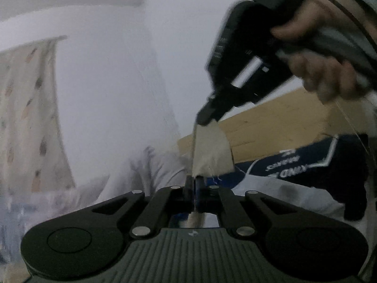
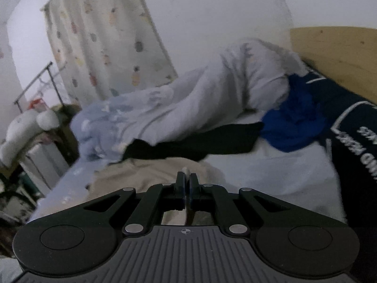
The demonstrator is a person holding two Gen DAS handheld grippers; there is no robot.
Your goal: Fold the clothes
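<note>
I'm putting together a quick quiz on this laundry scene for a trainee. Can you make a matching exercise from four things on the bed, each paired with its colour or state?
Things:
1. beige garment
2. crumpled cloth
3. printed garment
4. flat garment

Descriptions:
A. dark navy, white lettering
B. black, lying beneath the pale duvet
C. pinched by both grippers, left gripper and right gripper
D. bright blue

Pairs: 1-C, 2-D, 3-A, 4-B
</note>
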